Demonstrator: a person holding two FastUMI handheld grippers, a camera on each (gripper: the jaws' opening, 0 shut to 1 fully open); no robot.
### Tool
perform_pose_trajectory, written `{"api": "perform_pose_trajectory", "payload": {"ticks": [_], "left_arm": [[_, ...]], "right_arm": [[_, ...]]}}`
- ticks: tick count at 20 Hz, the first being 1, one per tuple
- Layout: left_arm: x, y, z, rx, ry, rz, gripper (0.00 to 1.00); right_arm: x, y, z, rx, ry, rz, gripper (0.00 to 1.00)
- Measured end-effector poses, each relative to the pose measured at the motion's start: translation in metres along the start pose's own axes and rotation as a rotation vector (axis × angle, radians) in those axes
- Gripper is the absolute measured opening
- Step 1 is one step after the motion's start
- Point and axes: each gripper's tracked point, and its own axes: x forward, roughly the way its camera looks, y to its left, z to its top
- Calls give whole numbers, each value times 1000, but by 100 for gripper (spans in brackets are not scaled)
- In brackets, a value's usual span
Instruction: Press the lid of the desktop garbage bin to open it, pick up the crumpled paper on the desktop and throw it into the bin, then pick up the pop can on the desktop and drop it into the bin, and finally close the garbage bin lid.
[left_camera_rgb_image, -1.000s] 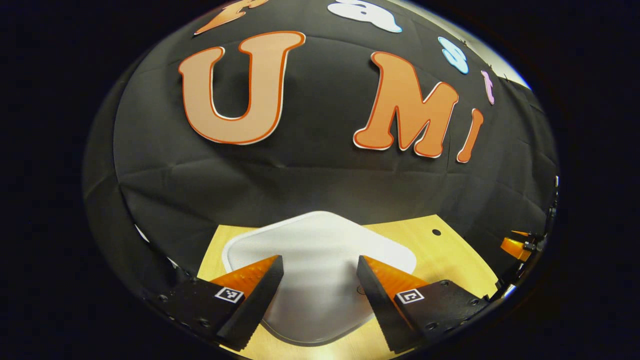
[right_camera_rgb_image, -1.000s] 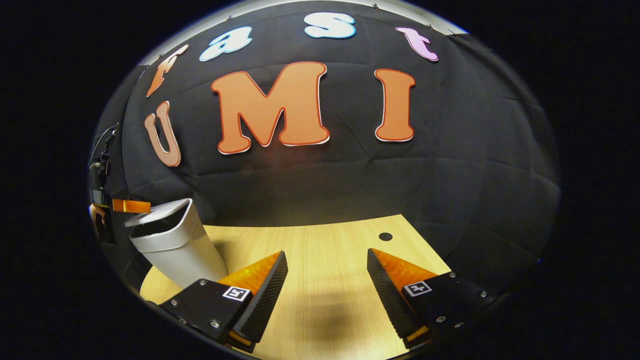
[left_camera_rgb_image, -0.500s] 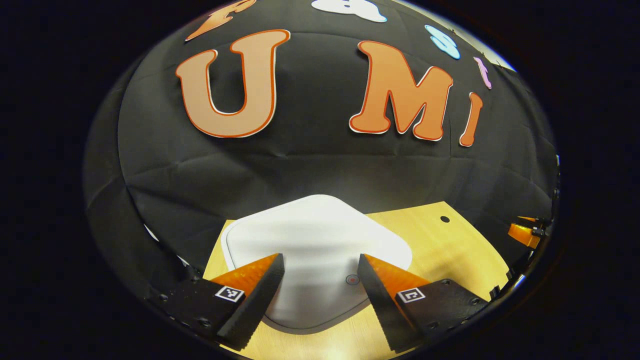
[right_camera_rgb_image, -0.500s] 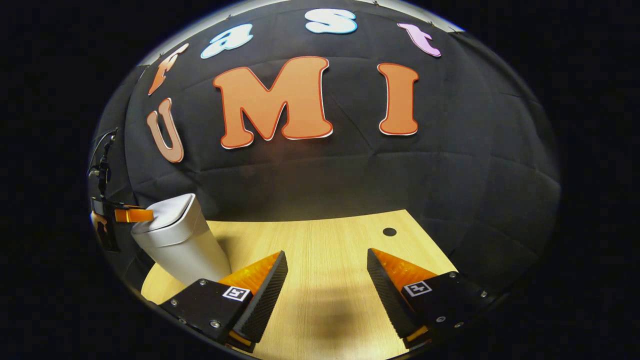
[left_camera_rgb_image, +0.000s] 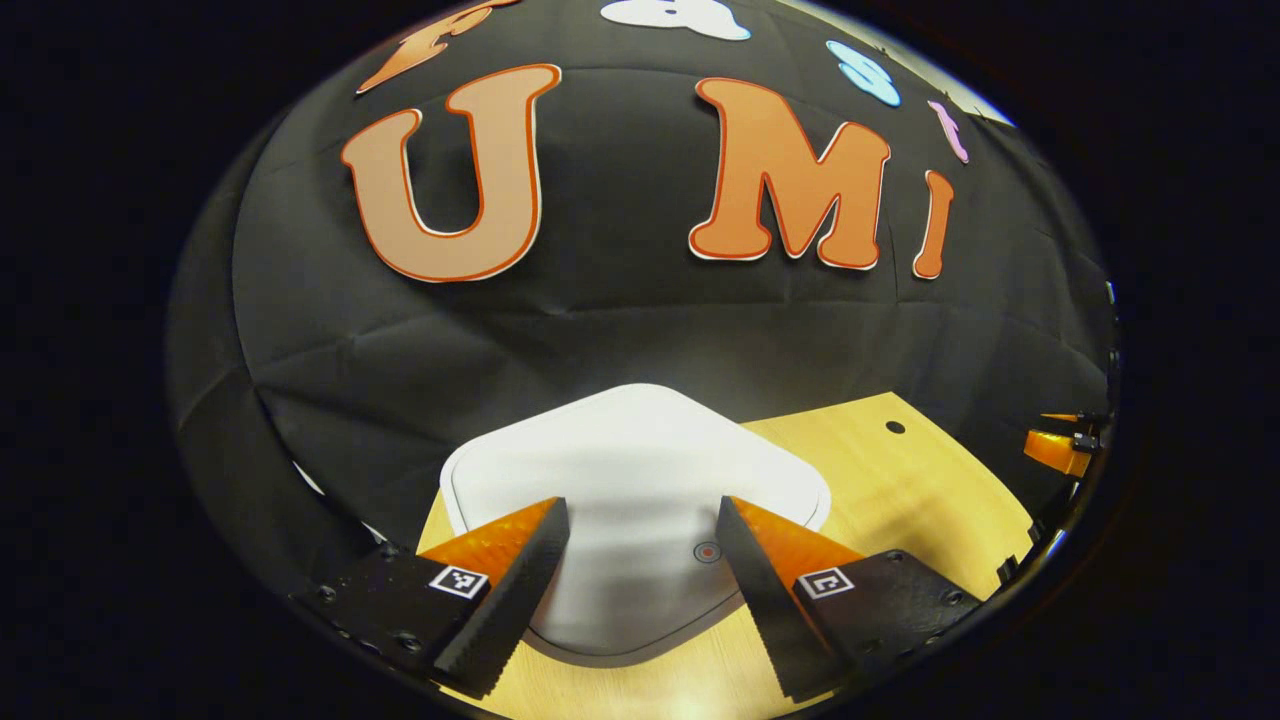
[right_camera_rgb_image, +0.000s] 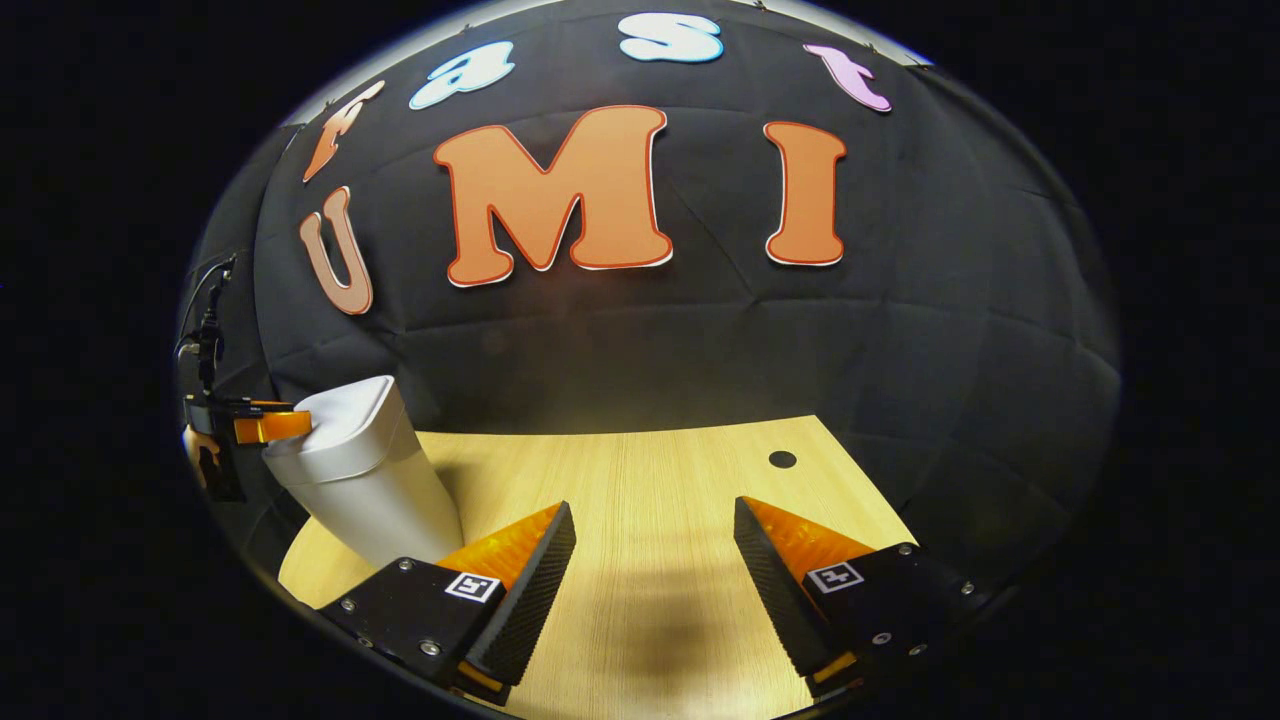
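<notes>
The white garbage bin (right_camera_rgb_image: 370, 490) stands at the table's left, and its lid (right_camera_rgb_image: 345, 408) lies flat and flush on the rim. In the left gripper view the lid (left_camera_rgb_image: 640, 460) lies just below and ahead of my left gripper (left_camera_rgb_image: 640, 505), which is open with nothing between its fingers. The right gripper view has the left gripper (right_camera_rgb_image: 255, 428) level with the lid's near edge; I cannot tell whether it touches. My right gripper (right_camera_rgb_image: 652, 508) is open over the bare wooden table (right_camera_rgb_image: 650, 470), to the right of the bin. It also appears far right in the left gripper view, the right gripper (left_camera_rgb_image: 1060, 445).
A small dark hole (right_camera_rgb_image: 782, 459) marks the table near its back right corner. The black cloth wall closes the booth right behind the table and the bin. A cable and a hand (right_camera_rgb_image: 205, 450) sit behind the left gripper.
The lid stood ajar over a dark gap a second ago and now lies shut on the bin. The left gripper came down with it. The right gripper barely moved.
</notes>
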Motion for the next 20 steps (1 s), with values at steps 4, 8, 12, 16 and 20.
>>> {"api": "perform_pose_trajectory", "payload": {"ticks": [4, 8, 12, 16, 20], "left_arm": [[-2, 1, 5, -31, -18, 11, 95], [-18, -4, 22, -67, -82, 41, 95], [-38, -26, 54, -82, -188, 49, 95], [-58, -52, 67, -75, -272, 70, 94], [-79, -81, 72, -74, -376, 82, 94]], "right_arm": [[-4, -6, 13, 3, -31, -12, 95], [-7, -8, 21, 6, -56, -19, 95], [-11, -6, 35, 16, -92, -15, 96], [-19, 2, 53, 6, -153, -3, 96], [-29, 8, 65, -37, -241, -1, 95]]}}
